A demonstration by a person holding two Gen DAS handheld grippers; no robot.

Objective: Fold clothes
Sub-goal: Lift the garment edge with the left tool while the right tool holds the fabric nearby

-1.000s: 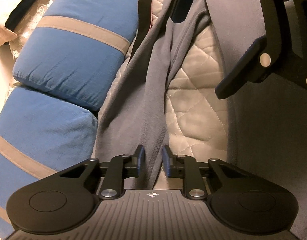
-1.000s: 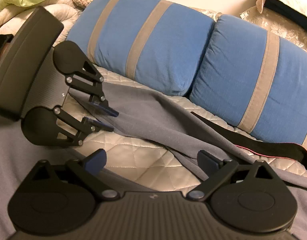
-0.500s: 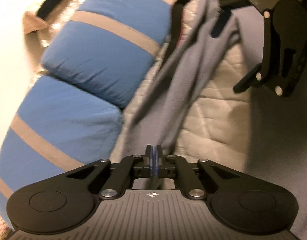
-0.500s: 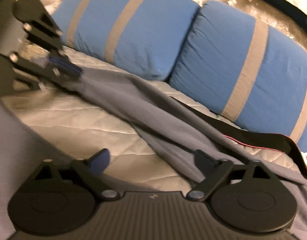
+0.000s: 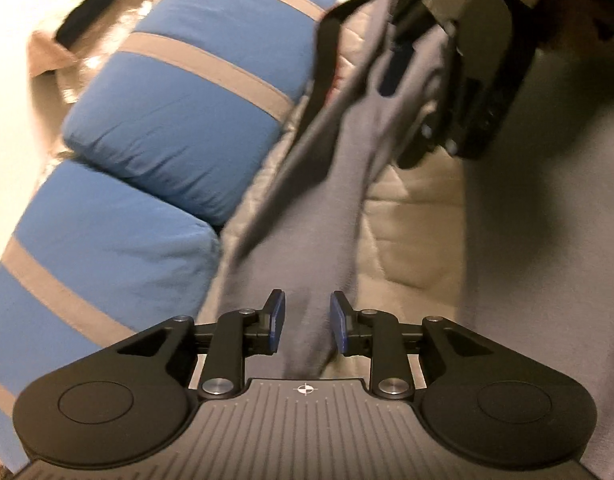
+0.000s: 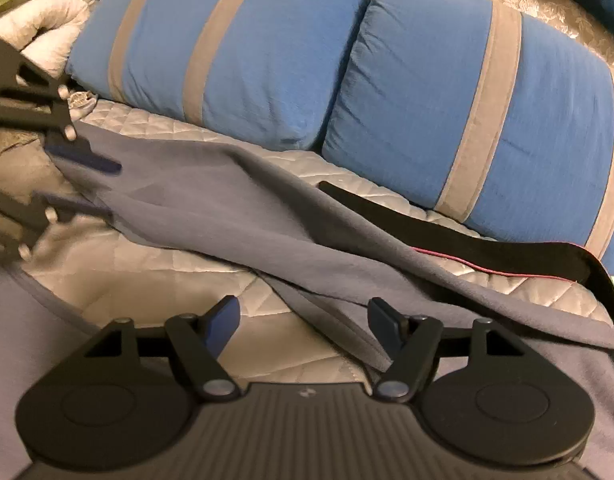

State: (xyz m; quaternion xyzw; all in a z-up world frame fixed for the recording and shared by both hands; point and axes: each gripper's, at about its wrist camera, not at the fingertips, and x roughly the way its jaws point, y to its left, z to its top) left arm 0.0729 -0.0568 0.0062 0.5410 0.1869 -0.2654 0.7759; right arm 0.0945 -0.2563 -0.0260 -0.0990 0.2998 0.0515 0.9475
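My left gripper (image 5: pixel 304 322) has its jaws parted, with a ridge of the grey garment (image 5: pixel 327 216) lying between the pads (image 5: pixel 276 320) but not pinched. My right gripper (image 6: pixel 303 326) is spread wide and holds nothing; it hovers over the near fold of the same garment (image 6: pixel 235 204), with one finger over bare quilt (image 6: pixel 119 276).

The garment lies in a long strip across the quilt, running from the left gripper at the left of the right view toward the near right, just in front of the two blue pillows (image 6: pixel 347 60). A black strap (image 6: pixel 467 246) with a red edge lies on it near the pillows.

The left view is smeared, so I think the cloth is free of the pads, but I would not swear to it.

What worries me: with neither gripper clamped, the strip could slump and bunch, so the fold line is lost. If I close the right gripper where it is, I may catch only one layer, or the quilt. The strap could also drag along and skew the fold.

No containers are in view.
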